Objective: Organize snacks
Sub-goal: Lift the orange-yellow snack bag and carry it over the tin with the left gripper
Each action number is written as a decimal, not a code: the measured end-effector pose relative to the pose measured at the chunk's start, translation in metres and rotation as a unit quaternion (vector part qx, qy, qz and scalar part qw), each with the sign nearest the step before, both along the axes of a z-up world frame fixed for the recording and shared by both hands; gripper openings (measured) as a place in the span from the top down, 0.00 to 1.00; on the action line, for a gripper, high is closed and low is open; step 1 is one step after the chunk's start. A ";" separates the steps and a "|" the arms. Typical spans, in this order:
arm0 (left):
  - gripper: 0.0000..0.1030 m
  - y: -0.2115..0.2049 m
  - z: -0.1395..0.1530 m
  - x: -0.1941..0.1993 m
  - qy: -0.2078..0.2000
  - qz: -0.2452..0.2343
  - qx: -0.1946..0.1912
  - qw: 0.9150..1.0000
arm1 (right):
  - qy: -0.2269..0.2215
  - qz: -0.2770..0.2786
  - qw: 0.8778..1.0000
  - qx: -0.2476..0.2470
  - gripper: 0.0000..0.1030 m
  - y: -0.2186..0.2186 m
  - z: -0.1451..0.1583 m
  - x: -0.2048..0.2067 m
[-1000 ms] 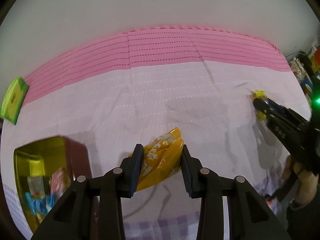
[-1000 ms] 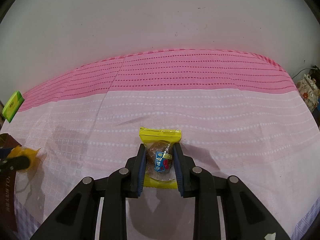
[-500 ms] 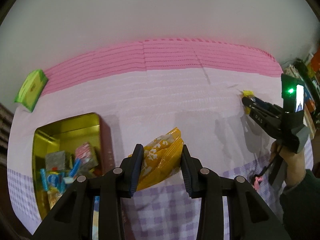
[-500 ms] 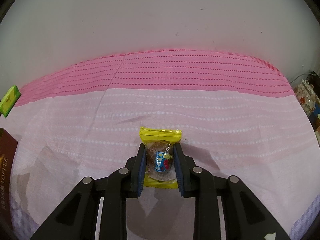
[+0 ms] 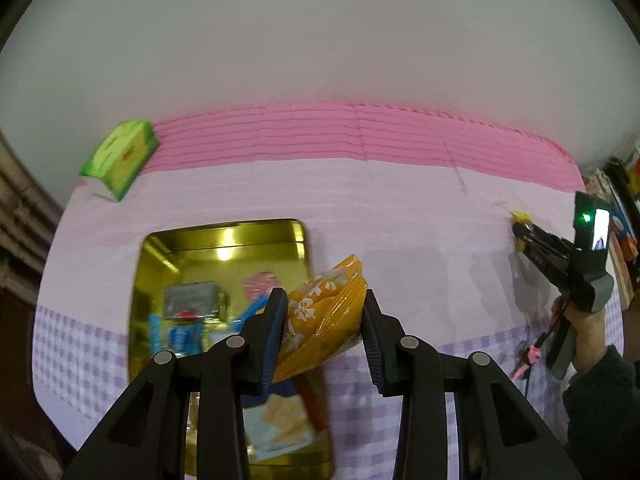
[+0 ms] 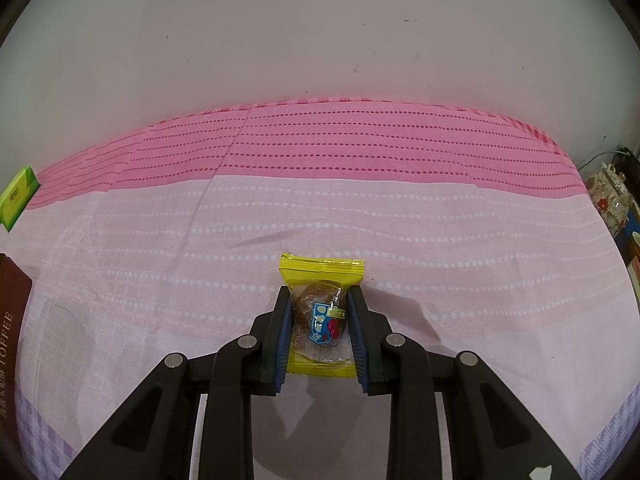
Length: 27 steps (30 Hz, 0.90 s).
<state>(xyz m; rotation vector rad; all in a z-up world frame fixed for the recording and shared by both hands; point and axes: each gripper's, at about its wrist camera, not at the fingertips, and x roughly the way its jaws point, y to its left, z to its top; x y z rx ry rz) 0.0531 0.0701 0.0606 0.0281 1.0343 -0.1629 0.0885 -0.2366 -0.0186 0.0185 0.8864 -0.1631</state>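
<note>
- Left gripper point(image 5: 324, 332): black, blue-padded jaws closed on an orange snack packet point(image 5: 324, 320) with a white flower print, held above the right edge of the tin.
- Gold tin point(image 5: 224, 240): open, rectangular, on the counter; holds assorted wrapped snacks point(image 5: 192, 312), blurred.
- Tablecloth point(image 5: 400, 220): pale pink, deep pink band at the far edge, lilac check at the near edge.
- Green box point(image 5: 120, 156): far left corner, tilted.
- Right gripper point(image 5: 520, 232): far right, hand-held, jaws on a small yellow packet point(image 5: 521, 216); green light lit on its body.
</note>
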 end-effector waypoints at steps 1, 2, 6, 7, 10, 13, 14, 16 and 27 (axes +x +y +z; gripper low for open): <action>0.64 0.007 0.001 -0.001 -0.002 0.008 0.001 1.000 | 0.000 0.000 1.000 0.000 0.75 0.000 0.000 0.000; 0.64 0.012 0.002 -0.001 -0.002 0.013 0.003 1.000 | 0.000 0.000 1.000 0.000 0.75 0.000 0.000 0.000; 0.64 0.034 0.002 -0.001 -0.001 0.034 0.007 0.999 | 0.000 0.000 1.000 0.000 0.75 0.000 0.000 0.000; 0.64 0.042 0.002 -0.001 -0.001 0.041 0.012 0.999 | 0.000 0.000 1.000 0.000 0.75 0.000 0.000 0.000; 0.64 0.059 0.002 0.001 -0.005 0.061 0.020 0.998 | 0.000 0.000 1.000 0.000 0.75 0.000 0.000 0.000; 0.64 0.078 0.001 0.003 -0.009 0.083 0.033 0.996 | 0.000 0.000 1.000 0.000 0.75 0.000 0.000 0.000; 0.64 0.082 0.000 0.004 -0.010 0.087 0.036 0.996 | 0.000 0.000 1.000 0.000 0.75 0.000 0.000 0.000; 0.64 0.091 -0.002 0.005 -0.010 0.097 0.044 0.994 | 0.000 0.000 1.000 0.000 0.75 0.000 0.000 0.000; 0.63 0.097 -0.039 0.003 0.024 0.093 0.054 0.994 | 0.000 0.000 1.000 -0.001 0.75 0.000 0.001 0.000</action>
